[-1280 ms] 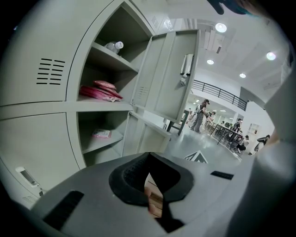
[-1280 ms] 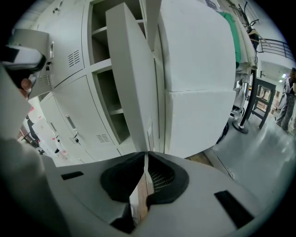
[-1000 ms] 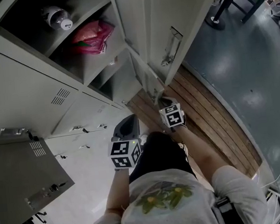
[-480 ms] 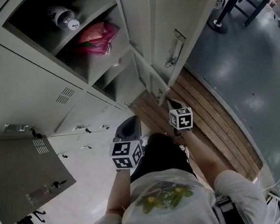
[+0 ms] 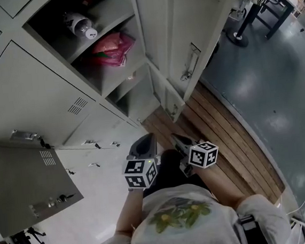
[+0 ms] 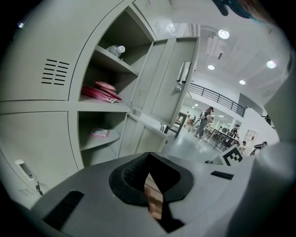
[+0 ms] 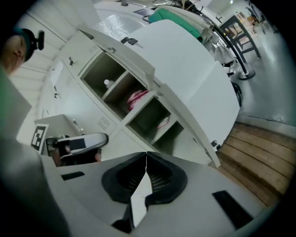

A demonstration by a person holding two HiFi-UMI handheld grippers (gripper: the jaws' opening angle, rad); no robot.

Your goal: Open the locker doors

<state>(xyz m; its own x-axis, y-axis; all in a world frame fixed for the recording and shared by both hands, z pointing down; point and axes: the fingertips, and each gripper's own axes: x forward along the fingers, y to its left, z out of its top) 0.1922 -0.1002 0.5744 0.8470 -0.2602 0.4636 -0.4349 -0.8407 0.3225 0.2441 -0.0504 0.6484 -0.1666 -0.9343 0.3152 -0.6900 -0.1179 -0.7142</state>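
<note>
The grey lockers fill the upper left of the head view. A tall door and a small low door beneath it stand open at the right end. My right gripper hovers below the low door's edge, apart from it. Its jaws have just been closing and are shut with nothing between them. My left gripper sits beside it, shut and empty, facing the open compartments. A vented door left of those compartments is closed.
A white bottle and a pink bag lie on the open shelves, with a small packet below. Another open door juts out at lower left. Wooden boards run along the locker base. People walk far off.
My right gripper has drawn back from the low door's edge toward my body, risen and rolled. The left gripper has stayed put. The low door remains open.
</note>
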